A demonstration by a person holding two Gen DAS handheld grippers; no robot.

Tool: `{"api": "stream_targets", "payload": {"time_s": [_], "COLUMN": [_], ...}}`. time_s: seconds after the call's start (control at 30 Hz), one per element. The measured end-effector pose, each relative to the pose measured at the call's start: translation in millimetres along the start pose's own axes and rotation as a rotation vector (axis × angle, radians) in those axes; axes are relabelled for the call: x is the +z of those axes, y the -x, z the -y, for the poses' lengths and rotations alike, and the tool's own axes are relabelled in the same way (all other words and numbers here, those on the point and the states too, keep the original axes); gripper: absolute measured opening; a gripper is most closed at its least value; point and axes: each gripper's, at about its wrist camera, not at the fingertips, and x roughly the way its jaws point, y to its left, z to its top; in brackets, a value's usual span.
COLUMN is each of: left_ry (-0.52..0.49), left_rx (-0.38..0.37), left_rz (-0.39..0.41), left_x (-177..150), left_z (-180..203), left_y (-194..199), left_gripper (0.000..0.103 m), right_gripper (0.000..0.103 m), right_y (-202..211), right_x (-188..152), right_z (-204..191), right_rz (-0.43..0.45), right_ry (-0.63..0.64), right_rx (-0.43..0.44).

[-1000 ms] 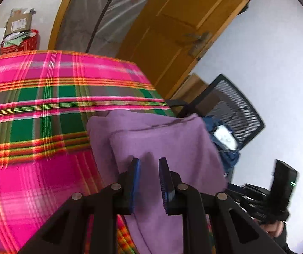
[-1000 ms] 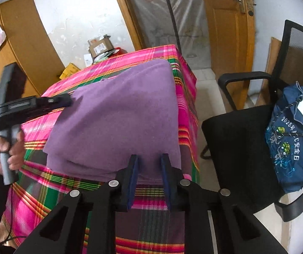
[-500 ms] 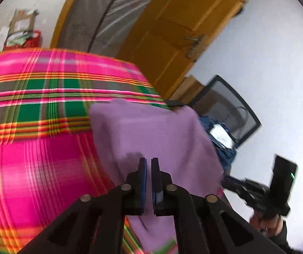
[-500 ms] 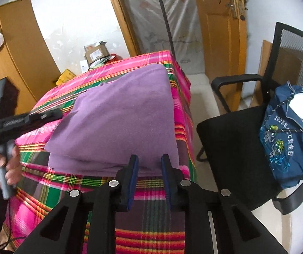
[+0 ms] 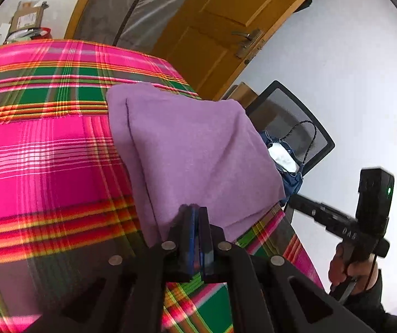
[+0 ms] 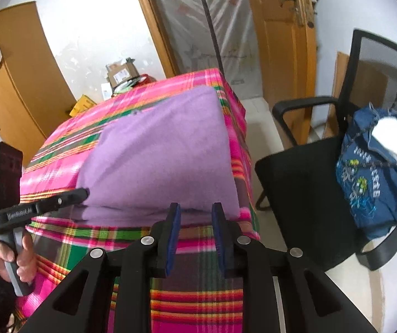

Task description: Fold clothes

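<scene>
We see the purple garment (image 6: 159, 155) lying folded into a thick rectangle on the plaid tablecloth (image 5: 45, 166), pushed toward the table's right-hand corner, its near edge close to the cloth's drop.

Our left gripper (image 5: 197, 222) has its jaws pressed together right at the garment's near edge; the left wrist view is blurred there, so we cannot tell whether a fold of fabric is pinched between them or they merely rest against it. Our right gripper (image 6: 194, 216) hangs spread and holding nothing, just short of the same edge.

The risk we judge greatest is the stack sliding: it sits near the table corner, and a tug toward us or to the right could drag it over the edge toward the office chair (image 6: 303, 183). A pull on only the top layer could also peel the fold open.

Open room lies to the left and far side, where bare tablecloth stretches wide. On the right the chair and its blue bag (image 6: 376, 177) crowd the space.
</scene>
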Motion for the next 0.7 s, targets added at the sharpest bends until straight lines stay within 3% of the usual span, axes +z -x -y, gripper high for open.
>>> {"api": "stream_targets", "payload": {"time_s": [0.13,0.43,0.7], "left_ry": [0.009,-0.006,0.023], "left_rx": [0.001,0.004,-0.037], "left_rz": [0.011,0.016,0.014], "left_x": [-3.4,-3.9,-4.1], "left_z": [1.3,2.0,-2.3], "left_y": [1.2,3.1,2.2], "left_gripper": [0.002,0.002,0.002], "right_gripper": [0.027,0.025,0.025], "right_y": [0.2,-75.9,-130.9], "right_x": [23.7,113.3,123.4], "right_z": [-9.1,8.2,27.9], "right_rz": [0.034,-0.006,-0.118], "right_ry": [0.051,0.034,-0.005], "right_rx": [-0.005,-0.011,-0.030]}}
